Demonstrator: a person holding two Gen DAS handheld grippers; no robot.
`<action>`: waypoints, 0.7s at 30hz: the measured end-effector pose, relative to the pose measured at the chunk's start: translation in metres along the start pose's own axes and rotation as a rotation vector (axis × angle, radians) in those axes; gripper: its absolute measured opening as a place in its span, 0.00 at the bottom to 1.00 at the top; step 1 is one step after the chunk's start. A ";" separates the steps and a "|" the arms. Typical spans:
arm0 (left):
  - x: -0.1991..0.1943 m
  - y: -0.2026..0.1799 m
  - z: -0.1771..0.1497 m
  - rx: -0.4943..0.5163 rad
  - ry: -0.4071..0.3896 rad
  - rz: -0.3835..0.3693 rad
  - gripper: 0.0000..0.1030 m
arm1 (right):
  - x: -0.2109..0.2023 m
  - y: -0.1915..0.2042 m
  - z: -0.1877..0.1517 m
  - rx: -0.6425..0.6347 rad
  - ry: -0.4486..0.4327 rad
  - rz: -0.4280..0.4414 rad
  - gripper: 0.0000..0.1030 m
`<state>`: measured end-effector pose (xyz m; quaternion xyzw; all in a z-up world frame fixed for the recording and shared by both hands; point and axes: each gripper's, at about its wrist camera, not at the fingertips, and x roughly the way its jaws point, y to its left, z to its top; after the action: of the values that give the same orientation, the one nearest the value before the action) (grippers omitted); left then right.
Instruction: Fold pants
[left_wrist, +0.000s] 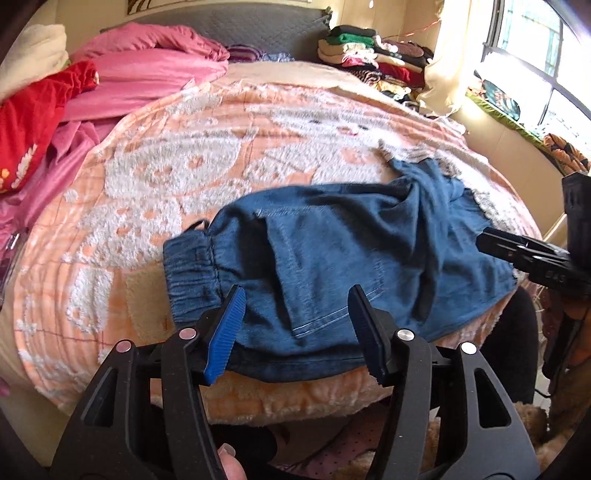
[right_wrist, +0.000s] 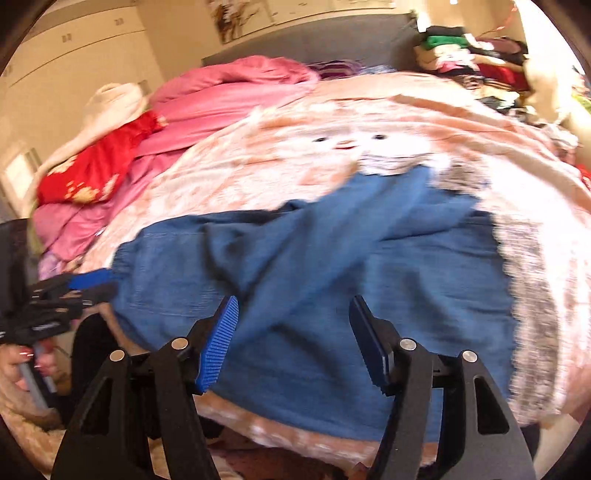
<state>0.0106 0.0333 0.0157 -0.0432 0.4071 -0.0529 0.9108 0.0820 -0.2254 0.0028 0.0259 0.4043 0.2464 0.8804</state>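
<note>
Hovering over blue denim pants (left_wrist: 332, 251), spread across the near edge of the bed on a peach fleece blanket (left_wrist: 155, 177), elastic waistband (left_wrist: 192, 266) off to the left. Left gripper (left_wrist: 295, 325) low over the waist end, fingers spread, nothing pinched. Right gripper (right_wrist: 291, 332) above the leg end, fingers (right_wrist: 218, 347) likewise apart and empty, view blurred. Looks like soft, floppy, fairly light cloth: likely to sag and drag on the plush pile rather than slide. Best taken at the gathered waistband and the far hems, pinching both layers, lifting together.
</note>
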 end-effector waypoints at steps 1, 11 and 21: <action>-0.003 -0.003 0.002 0.004 -0.008 -0.013 0.49 | -0.002 -0.005 -0.001 0.010 -0.005 -0.005 0.60; 0.026 -0.060 0.018 0.075 0.049 -0.216 0.49 | -0.009 -0.036 0.013 0.041 -0.043 -0.088 0.68; 0.093 -0.100 0.035 0.035 0.175 -0.355 0.35 | 0.021 -0.043 0.066 -0.032 -0.021 -0.117 0.68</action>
<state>0.0920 -0.0769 -0.0178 -0.0938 0.4699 -0.2232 0.8489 0.1590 -0.2433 0.0217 -0.0091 0.3919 0.2006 0.8979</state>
